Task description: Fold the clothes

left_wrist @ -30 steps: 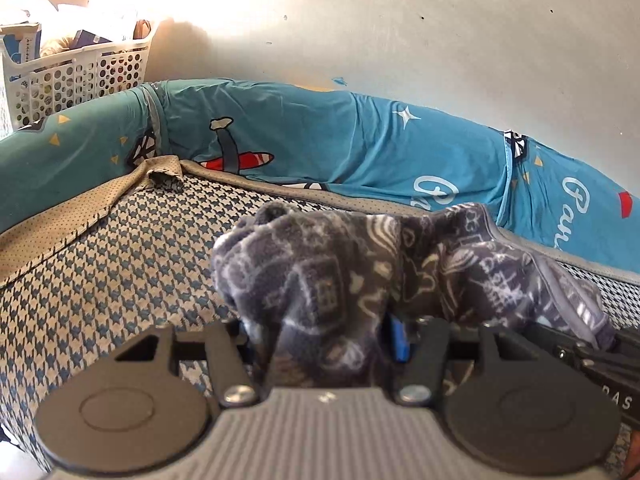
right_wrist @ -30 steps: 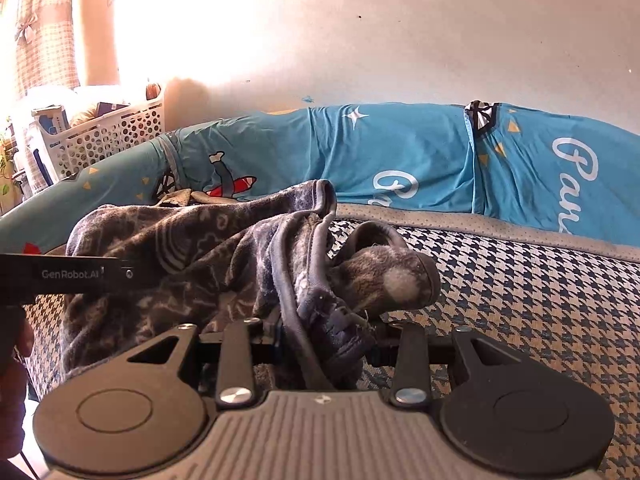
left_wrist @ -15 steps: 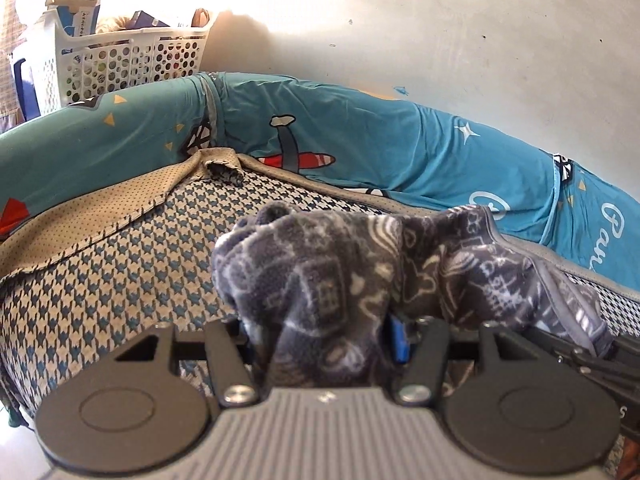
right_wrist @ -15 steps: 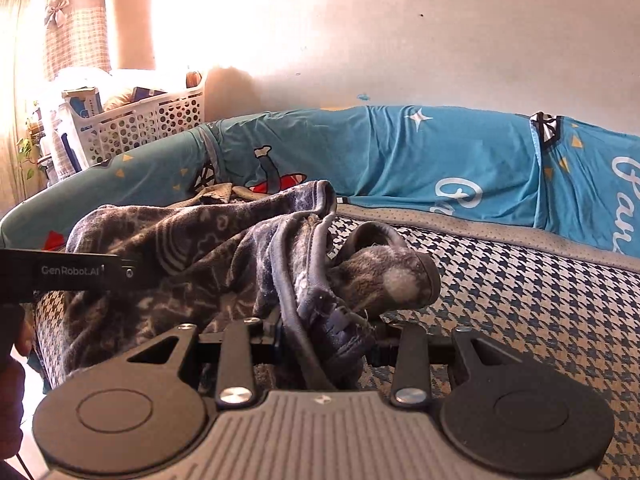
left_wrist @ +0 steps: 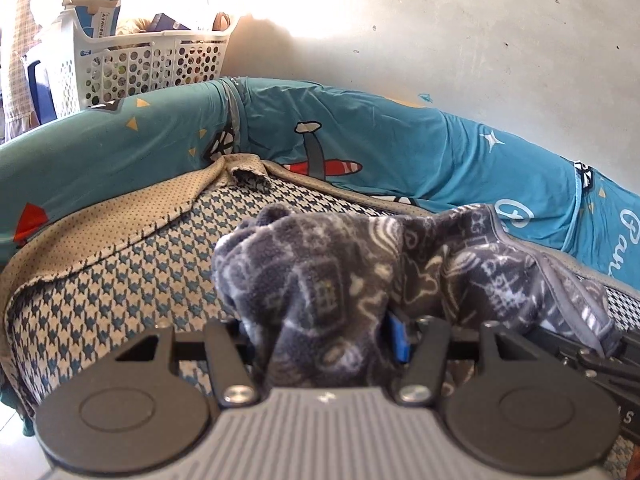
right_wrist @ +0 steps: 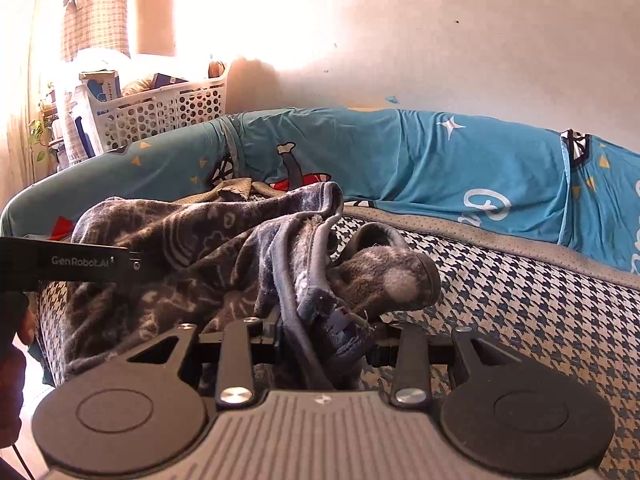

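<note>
Spreading across the lower part of both views is a bed (left_wrist: 120,280) covered in a blue-and-cream houndstooth mattress cover, edged at the back by a long teal bolster (left_wrist: 400,152) printed with a red aeroplane, stars and white script, set against a pale wall (left_wrist: 480,40). Beyond the bolster's left end stands a white perforated laundry basket (left_wrist: 152,64) holding boxes. Bunched above the mattress, held between the two tools, is a dark grey fleece garment (left_wrist: 320,272) with a pale, sketch-like pattern of swirls and squares; its pile looks soft and fuzzy, and a smooth grey bound hem runs along one edge. In the right wrist view the garment (right_wrist: 180,264) sags in heavy folds, with a rolled cuff or sleeve end poking out to the right, showing a worn whitish patch. The left gripper (left_wrist: 320,344) is clamped on a thick wad of the fleece. The right gripper (right_wrist: 324,340) pinches several layered hems, its jaws pressed against the cloth. A bit of a person's hand (right_wrist: 24,328) shows at the left edge.
</note>
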The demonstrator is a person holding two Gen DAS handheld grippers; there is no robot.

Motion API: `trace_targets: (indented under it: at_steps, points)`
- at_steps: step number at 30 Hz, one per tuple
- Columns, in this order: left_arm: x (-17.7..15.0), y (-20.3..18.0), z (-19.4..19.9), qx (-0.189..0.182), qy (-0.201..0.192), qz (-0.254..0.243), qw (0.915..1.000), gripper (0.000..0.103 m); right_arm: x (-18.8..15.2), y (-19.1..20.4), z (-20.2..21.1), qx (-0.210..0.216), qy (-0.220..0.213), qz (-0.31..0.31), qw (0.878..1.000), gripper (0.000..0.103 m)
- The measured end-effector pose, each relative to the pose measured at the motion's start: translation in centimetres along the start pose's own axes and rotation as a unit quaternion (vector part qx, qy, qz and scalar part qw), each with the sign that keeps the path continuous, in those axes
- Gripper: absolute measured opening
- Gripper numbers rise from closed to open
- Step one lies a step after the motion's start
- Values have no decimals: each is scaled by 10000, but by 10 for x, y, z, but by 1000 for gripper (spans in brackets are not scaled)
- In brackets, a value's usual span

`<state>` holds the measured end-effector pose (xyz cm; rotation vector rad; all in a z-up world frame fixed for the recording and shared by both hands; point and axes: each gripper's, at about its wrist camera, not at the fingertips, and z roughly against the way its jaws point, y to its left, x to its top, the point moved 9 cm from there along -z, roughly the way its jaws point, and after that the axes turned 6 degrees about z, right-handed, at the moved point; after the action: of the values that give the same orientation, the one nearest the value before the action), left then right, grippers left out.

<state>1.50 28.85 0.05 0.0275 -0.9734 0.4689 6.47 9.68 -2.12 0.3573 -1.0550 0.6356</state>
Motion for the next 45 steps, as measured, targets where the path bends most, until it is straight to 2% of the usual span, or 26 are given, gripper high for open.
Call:
trace_targets:
  at_steps: [6, 11, 17, 25, 33, 36, 39, 41, 42, 45]
  points:
    - [23, 37, -6, 321, -252, 145, 9991, 54, 27, 34, -29, 180, -133, 118, 9997, 36]
    - [50, 72, -11, 582, -583, 73, 9966, 55, 52, 65, -56, 394, -266, 124, 9988, 36]
    - [79, 115, -23, 880, -745, 103, 9933, 55, 71, 99, -91, 613, -334, 65, 9975, 36]
    - [95, 155, -50, 1101, -726, 133, 9912, 55, 83, 129, -139, 772, -271, 33, 9966, 36]
    - [93, 186, -75, 1252, -588, 296, 9899, 55, 80, 145, -178, 883, -109, 1, 9960, 36]
    - [87, 193, -88, 1349, -489, 261, 9893, 60, 71, 144, -192, 819, 0, -28, 9966, 38]
    - [84, 201, -99, 1494, -392, 263, 9877, 68, 64, 139, -203, 678, 115, -28, 9976, 46]
    - [84, 211, -98, 1541, -348, 543, 9859, 81, 61, 133, -206, 631, 210, -93, 9977, 51]
    - [84, 215, -98, 1563, -327, 687, 9848, 83, 61, 130, -204, 650, 217, -153, 9975, 52]
    - [96, 230, -79, 1220, -556, 1374, 9814, 89, 63, 118, -193, 606, 136, -261, 9977, 54]
